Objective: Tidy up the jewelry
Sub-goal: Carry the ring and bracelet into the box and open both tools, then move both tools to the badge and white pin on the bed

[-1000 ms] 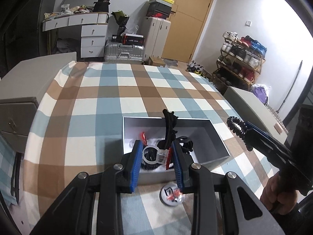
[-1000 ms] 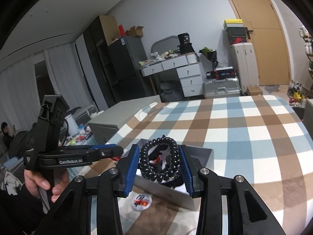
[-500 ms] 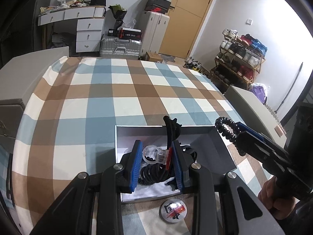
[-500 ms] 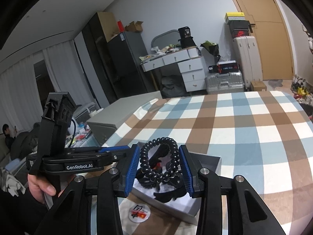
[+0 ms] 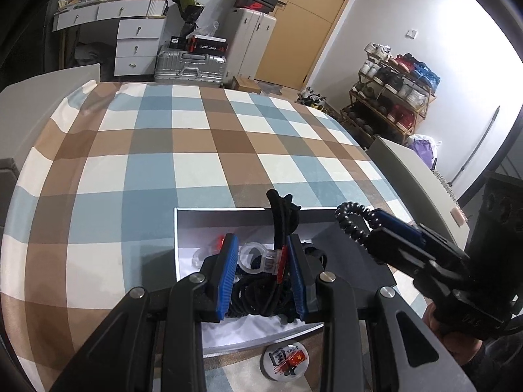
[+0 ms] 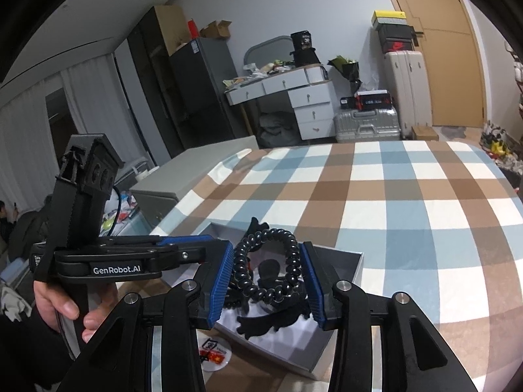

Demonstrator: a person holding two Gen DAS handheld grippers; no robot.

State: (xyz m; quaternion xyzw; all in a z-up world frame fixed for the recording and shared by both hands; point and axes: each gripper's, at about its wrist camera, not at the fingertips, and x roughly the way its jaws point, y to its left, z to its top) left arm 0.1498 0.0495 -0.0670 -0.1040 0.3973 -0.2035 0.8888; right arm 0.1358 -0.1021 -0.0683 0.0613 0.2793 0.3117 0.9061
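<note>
Since a second ago: both grippers carried forward and lower over the box, box nearer in both views; badge slid toward frame bottom.

Nearest: round badge on checked tablecloth, just outside box front wall.
Left gripper: jaws narrowly apart; black hair tie with red tag against the right pad, loop standing up above the fingers; firm pinch or mere lean, cannot tell.
Right gripper: jaws opening; black spiral hair coil between the pads, over the box.
White box: holds black cords, clear ring, black claw clip.

Risks: coil springing off the easing pads and bouncing over the rim; hair tie snagging the pile on release, dragging pieces out; grippers close together, likely to knock.
</note>
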